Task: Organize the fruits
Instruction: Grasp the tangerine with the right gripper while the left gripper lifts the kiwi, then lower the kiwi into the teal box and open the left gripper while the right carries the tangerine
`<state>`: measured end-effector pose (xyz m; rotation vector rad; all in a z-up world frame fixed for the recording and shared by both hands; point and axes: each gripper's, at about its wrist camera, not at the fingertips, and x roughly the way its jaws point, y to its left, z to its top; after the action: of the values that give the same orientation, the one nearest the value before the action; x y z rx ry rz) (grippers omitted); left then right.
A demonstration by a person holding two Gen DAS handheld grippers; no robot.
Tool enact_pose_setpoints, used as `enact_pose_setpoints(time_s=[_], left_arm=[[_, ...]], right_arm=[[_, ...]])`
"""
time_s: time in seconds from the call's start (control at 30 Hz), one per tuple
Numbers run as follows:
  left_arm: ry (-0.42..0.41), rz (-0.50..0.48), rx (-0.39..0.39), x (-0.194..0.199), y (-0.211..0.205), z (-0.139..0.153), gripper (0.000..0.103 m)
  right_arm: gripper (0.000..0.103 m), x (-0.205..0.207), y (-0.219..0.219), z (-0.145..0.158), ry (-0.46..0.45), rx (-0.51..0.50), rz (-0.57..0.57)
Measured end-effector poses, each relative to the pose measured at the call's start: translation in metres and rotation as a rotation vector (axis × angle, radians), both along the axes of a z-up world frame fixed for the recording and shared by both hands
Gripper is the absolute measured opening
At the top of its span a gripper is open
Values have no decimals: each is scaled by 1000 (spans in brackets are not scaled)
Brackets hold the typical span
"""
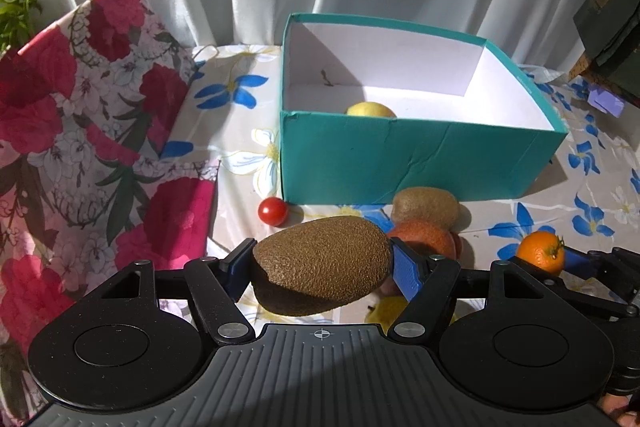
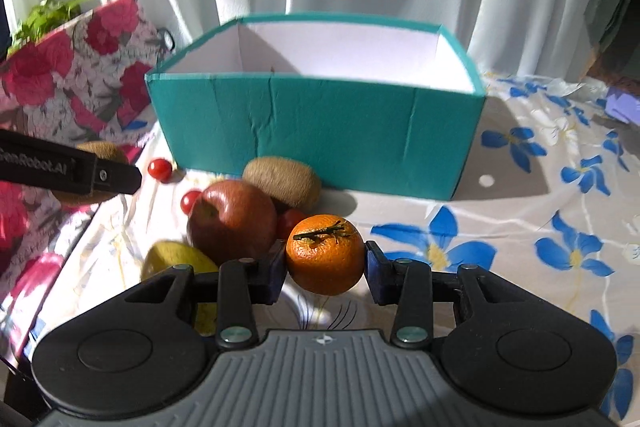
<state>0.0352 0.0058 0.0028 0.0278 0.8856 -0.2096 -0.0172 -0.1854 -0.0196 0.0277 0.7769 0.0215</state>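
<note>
My left gripper [image 1: 322, 269] is shut on a brown kiwi [image 1: 324, 259], held above the flowered tablecloth in front of the teal box [image 1: 400, 163]. A yellow lemon [image 1: 371, 109] lies inside the box. My right gripper [image 2: 325, 267] is shut on an orange mandarin [image 2: 325, 254] with a green stem, both blue pads against its sides. Loose on the cloth before the box are a second kiwi [image 2: 282, 181], a red apple [image 2: 232, 223], a yellow fruit [image 2: 176, 263] and small cherry tomatoes [image 2: 160, 169].
A floral red-and-white bag [image 1: 80, 131] stands at the left, with a green plant [image 1: 16, 11] behind it. White curtains hang behind the box. Dark books [image 1: 612, 11] and a purple object [image 1: 606, 101] sit at the far right. Flowered cloth [image 2: 520, 211] stretches right of the fruit.
</note>
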Motion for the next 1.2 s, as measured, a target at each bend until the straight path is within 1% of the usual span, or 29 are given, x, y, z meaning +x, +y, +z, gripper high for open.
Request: enact_pose_setpoints(time_s=[0.2,0.3,0.43,0.87,1.2], left_arm=[[-72,-6,1,9,-15,28,75],[-82,13,4,17,-23,38,75],[-108,4,9,22,-33,47,75],[-115,-24,28,47,-54,49,75],[-120,-10,33,76,-58,49,75]], right_arm=[[40,-7,-9,25,-94,6,-39],[40,-8,-10,32,-112,12,-47],[40,-13,-9,39,-131,-1,-40],[40,-15,-19,58,-168,-23,-105],[40,-14,-26,67,-200,-25,-141]])
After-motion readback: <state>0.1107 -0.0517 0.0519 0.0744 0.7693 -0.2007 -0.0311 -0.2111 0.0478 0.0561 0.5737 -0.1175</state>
